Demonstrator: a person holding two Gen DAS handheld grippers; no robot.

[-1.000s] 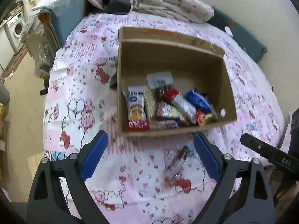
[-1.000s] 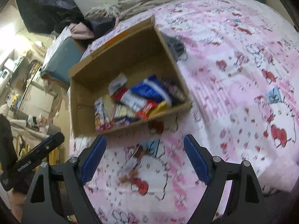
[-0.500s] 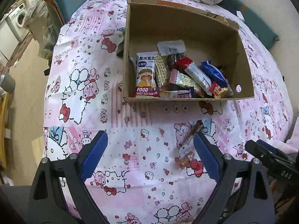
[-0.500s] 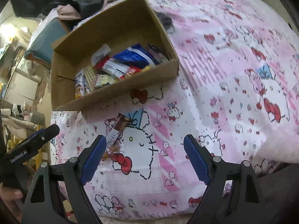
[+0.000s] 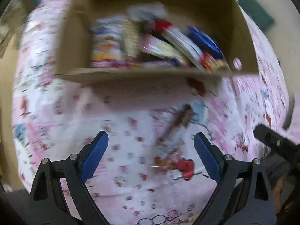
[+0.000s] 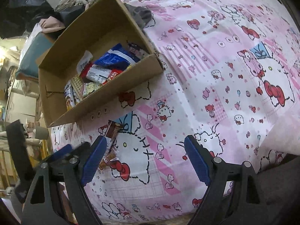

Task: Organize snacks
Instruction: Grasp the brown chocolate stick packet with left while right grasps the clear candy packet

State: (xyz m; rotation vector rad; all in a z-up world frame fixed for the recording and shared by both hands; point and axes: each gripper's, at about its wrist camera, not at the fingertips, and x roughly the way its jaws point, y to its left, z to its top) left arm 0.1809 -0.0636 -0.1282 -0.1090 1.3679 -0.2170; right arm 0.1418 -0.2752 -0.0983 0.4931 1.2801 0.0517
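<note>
Snacks mostly sit in the cardboard box (image 6: 105,93) on the bed; one clear-wrapped snack bar (image 5: 174,131) lies loose on the bedsheet (image 6: 206,75) near the bed's front edge, just before the box. Our left gripper (image 5: 151,151) has jaws wide and empty, as does our right gripper (image 6: 144,155). We should straddle the bar's narrow middle and close gently, since soft bedding gives. Clothes pile beyond the box.

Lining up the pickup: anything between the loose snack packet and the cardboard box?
Nothing: only bare patterned bedsheet separates the snack packet from the cardboard box front wall, clearest in the right wrist view.
</note>
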